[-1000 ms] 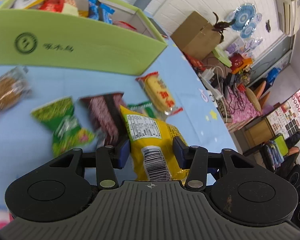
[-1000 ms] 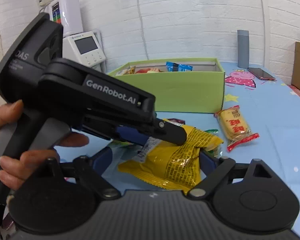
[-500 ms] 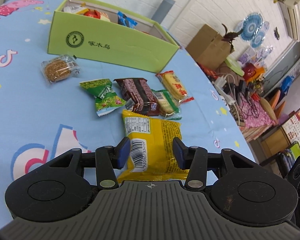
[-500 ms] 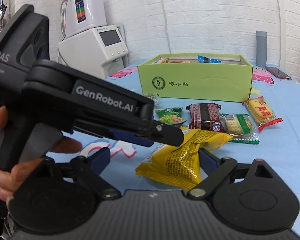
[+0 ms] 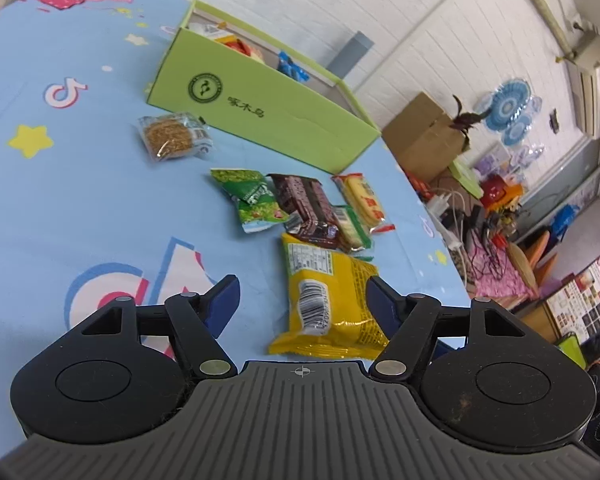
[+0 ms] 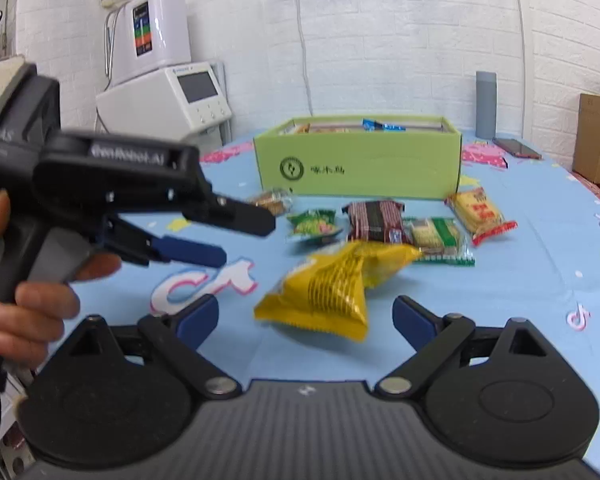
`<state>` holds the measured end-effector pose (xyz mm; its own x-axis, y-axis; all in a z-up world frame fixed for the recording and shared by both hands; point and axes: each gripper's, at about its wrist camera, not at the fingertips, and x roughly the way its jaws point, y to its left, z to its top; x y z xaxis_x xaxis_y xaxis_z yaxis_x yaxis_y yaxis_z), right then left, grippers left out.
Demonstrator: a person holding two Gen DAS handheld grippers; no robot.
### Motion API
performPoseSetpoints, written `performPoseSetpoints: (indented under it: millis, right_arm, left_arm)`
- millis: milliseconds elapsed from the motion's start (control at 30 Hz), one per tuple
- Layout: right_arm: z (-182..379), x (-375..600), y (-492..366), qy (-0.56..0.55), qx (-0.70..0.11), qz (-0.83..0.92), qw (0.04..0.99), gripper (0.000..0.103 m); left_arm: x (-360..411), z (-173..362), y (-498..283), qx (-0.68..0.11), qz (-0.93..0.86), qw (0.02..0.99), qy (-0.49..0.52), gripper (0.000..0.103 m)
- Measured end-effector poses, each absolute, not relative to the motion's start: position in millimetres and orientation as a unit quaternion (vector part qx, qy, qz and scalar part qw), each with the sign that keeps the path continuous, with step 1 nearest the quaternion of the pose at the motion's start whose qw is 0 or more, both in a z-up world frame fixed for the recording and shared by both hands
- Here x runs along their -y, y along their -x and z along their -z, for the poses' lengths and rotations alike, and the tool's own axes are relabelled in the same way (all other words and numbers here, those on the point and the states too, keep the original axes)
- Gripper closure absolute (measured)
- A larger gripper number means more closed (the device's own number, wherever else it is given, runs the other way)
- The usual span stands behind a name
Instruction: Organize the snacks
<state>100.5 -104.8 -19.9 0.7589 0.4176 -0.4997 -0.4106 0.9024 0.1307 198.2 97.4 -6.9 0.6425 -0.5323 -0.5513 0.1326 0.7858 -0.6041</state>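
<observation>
On the blue table (image 5: 80, 200), the left gripper (image 5: 302, 300) has just been opening its jaws, releasing the yellow packet (image 5: 328, 300); the right gripper (image 6: 305, 318) is waiting wide open and empty. Next comes regrasping for the green box (image 5: 268, 120).

the green box (image 6: 364, 168) bears a round bird logo and chinese characters, too blurred to read surely. the left gripper (image 6: 236, 236) housing reads "genrobot.ai", blurred. the yellow packet (image 5: 328, 300) carries a barcode, digits illegible.

left gripper (image 5: 302, 300) jaws just opened up — yellow snack bag (image 5: 327, 300) no longer pinched, lying loose on the blue tablecloth (image 5: 80, 208), gripper pulled back nearer, green box (image 5: 268, 120) now farther off
</observation>
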Motion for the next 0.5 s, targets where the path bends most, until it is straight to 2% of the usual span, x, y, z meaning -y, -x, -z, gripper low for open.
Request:
performPoseSetpoints:
  millis: [500]
  right_arm:
    - [49.5, 102.6, -139.2, -0.040, -0.326, -0.216, 0.920, 0.009]
  left_arm:
    - [-61.0, 15.1, -232.1, -0.405, 0.237, 0.852, 0.233, 0.033]
